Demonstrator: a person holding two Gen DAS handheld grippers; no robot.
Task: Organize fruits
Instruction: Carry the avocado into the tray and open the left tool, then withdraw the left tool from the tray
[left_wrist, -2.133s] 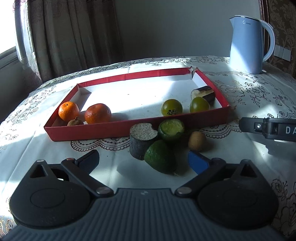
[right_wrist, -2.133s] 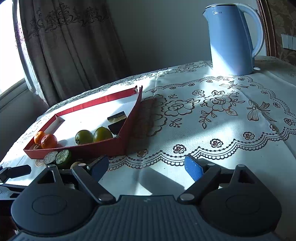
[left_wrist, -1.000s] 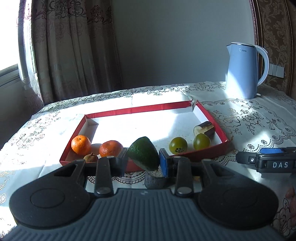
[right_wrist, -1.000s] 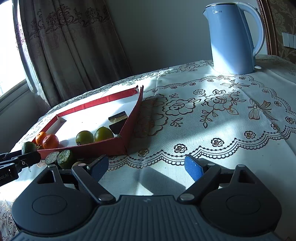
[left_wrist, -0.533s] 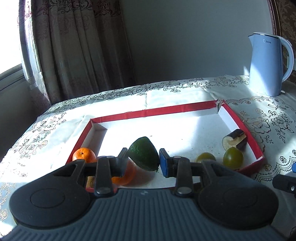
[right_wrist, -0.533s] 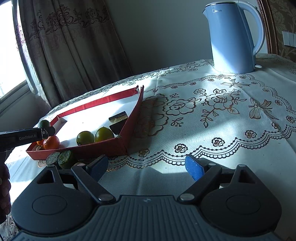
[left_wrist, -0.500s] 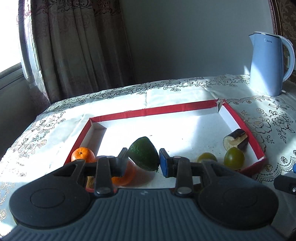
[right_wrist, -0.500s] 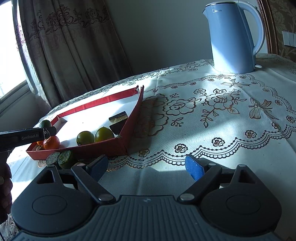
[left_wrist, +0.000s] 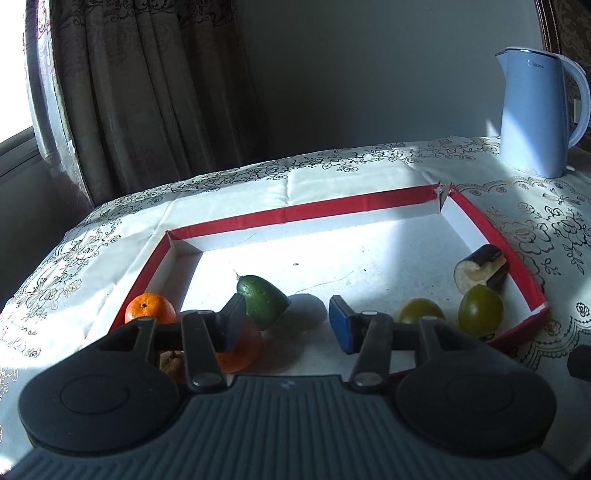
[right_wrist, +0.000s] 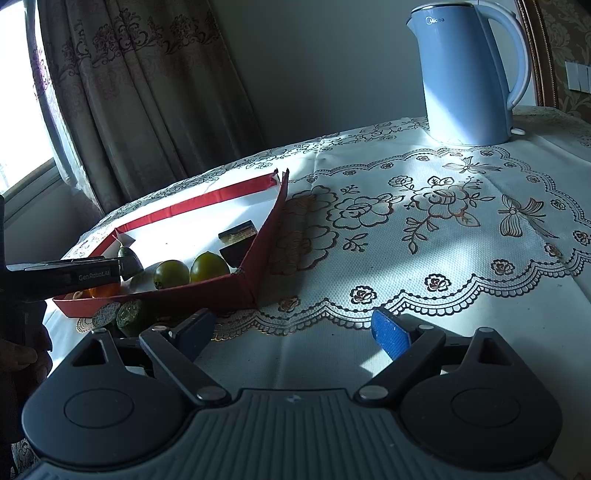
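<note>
My left gripper hovers over the near left part of the red-rimmed tray, and its jaws are opening. A dark green avocado half lies between them, against the left finger and clear of the blue right pad. The tray also holds two oranges, a small brown fruit, two green tomatoes and an eggplant piece. My right gripper stands open and holds nothing, low over the tablecloth in front of the tray's right corner. In the right wrist view the left gripper reaches in from the left.
Two cut pieces lie on the cloth just outside the tray's front wall. A blue kettle stands at the back right. Curtains and a window are behind on the left. A person's hand shows at the left edge.
The left gripper's jaws have spread apart, and the avocado half has come free of the right pad and tipped left. Before that it carried the avocado over the tray. The right gripper has not moved.
</note>
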